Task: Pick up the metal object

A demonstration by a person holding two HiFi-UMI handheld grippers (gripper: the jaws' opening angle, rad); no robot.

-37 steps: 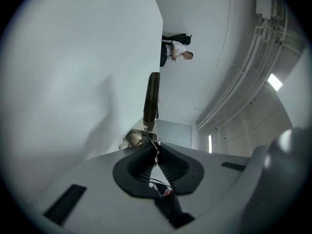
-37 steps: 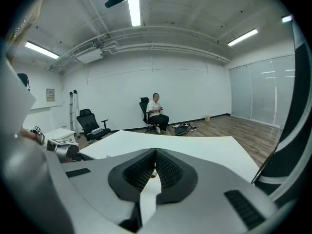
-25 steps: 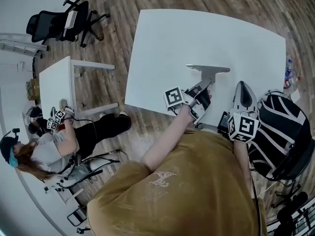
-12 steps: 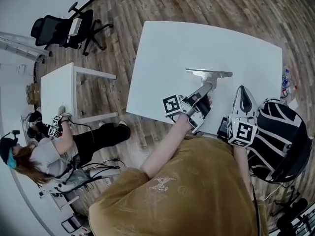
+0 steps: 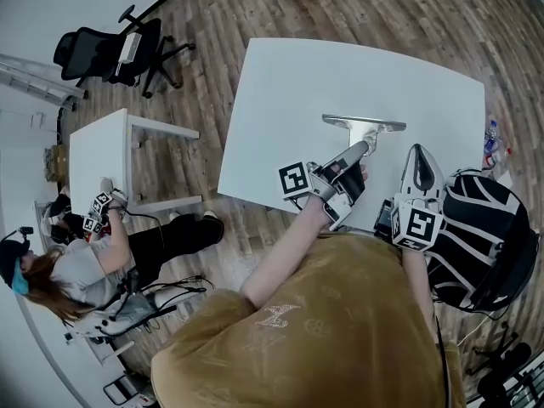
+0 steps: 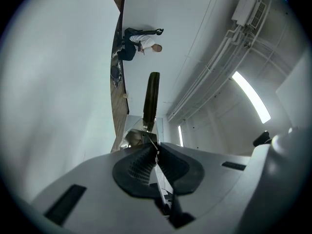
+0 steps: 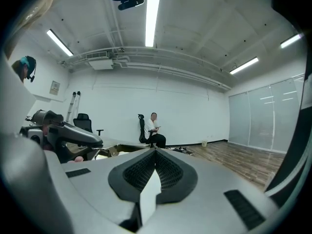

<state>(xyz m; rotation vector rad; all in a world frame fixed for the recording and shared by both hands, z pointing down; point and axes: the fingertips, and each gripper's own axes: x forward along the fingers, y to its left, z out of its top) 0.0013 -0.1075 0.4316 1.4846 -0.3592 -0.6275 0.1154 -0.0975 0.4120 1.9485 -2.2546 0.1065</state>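
The metal object (image 5: 364, 126) is a flat T-shaped piece with a straight bar and a short stem, lying over the near right part of the white table (image 5: 289, 92). My left gripper (image 5: 361, 149) is shut on the stem. In the left gripper view the thin metal sheet (image 6: 152, 95) runs out from between the closed pads (image 6: 139, 162), with its bar seen edge-on as a dark strip. My right gripper (image 5: 419, 151) stands shut just right of it near the table's front edge, nothing between its pads (image 7: 168, 172). Whether the object touches the table I cannot tell.
A black-and-white striped bag (image 5: 484, 228) sits right of the table. A smaller white table (image 5: 98, 155) and a black office chair (image 5: 102, 49) stand at the left. One person (image 5: 76, 270) sits at the lower left, another (image 7: 155, 130) by the far wall.
The left gripper and the metal object have shifted slightly to the right over the table. The right gripper has stayed shut beside them.
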